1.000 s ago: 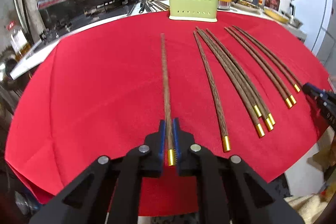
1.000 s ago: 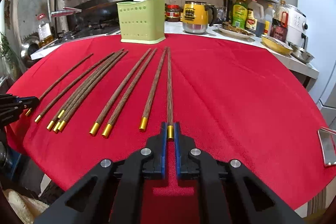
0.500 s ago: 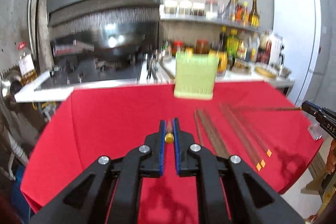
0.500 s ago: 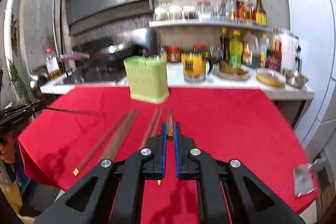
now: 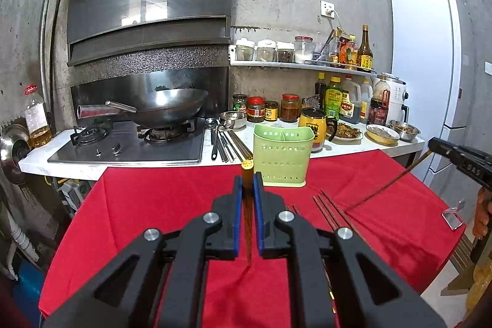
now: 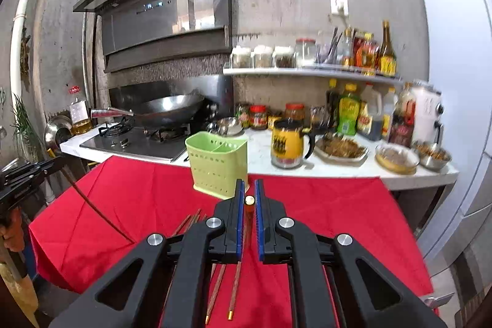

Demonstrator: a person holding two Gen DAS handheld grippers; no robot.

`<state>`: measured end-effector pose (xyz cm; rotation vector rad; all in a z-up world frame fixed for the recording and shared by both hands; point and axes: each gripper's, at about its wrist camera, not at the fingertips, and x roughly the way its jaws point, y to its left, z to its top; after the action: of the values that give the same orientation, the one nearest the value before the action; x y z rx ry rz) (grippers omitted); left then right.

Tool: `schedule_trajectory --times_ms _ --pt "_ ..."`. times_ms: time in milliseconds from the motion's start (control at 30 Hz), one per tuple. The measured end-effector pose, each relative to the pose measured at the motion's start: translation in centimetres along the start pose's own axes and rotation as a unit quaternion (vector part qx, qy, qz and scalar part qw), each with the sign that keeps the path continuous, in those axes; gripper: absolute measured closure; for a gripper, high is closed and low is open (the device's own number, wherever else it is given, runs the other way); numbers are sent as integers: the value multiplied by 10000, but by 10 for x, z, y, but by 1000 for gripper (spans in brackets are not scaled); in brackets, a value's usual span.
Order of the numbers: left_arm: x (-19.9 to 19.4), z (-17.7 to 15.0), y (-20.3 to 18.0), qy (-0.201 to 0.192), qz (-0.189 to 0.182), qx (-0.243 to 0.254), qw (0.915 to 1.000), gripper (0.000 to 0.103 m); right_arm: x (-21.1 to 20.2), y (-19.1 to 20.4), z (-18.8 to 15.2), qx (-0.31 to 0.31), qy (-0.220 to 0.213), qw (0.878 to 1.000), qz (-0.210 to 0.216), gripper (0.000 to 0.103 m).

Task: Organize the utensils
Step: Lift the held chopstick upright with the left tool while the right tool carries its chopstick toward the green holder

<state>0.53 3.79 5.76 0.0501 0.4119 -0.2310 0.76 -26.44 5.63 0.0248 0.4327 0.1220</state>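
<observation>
Your left hand-held gripper (image 5: 247,189) clamps one chopstick (image 5: 247,205); right hand-held gripper (image 6: 249,199) clamps another chopstick (image 6: 249,200); both near the green holder (image 5: 283,156).

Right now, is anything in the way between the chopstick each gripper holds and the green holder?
Nothing visible blocks either path. The left hand-held gripper holds a chopstick with only bare red cloth before the green holder. The right hand-held gripper holds its chopstick just short of the holder, whose top is open.
</observation>
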Motion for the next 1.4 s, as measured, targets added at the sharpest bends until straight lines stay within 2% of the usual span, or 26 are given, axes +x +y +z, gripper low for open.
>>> schedule_trajectory --times_ms 100,233,467,700,867,967,1200,1400 --pt "13 -7 -1 249 53 59 9997 96 19 -3 -9 100 189 9998 27 96" --pt "31 -18 1 567 17 21 9984 96 20 0 -12 98 53 9999 -24 96" --pt "31 -17 3 555 18 27 9985 96 -5 4 17 -96 -329 9994 -41 96" --pt "32 -17 3 569 -1 12 9984 96 -5 2 26 -139 -362 9992 -97 95" --pt "40 -20 6 694 -60 -78 9975 96 23 3 15 -145 57 9999 -24 96" --pt "46 -26 8 816 -71 -107 9966 96 31 4 5 -172 67 9997 -136 96" --pt "43 -20 12 663 -81 -161 9976 96 23 5 10 -152 -153 9996 -198 96" --pt "57 23 3 283 -181 48 9994 96 39 15 43 -279 -406 9988 -49 96"
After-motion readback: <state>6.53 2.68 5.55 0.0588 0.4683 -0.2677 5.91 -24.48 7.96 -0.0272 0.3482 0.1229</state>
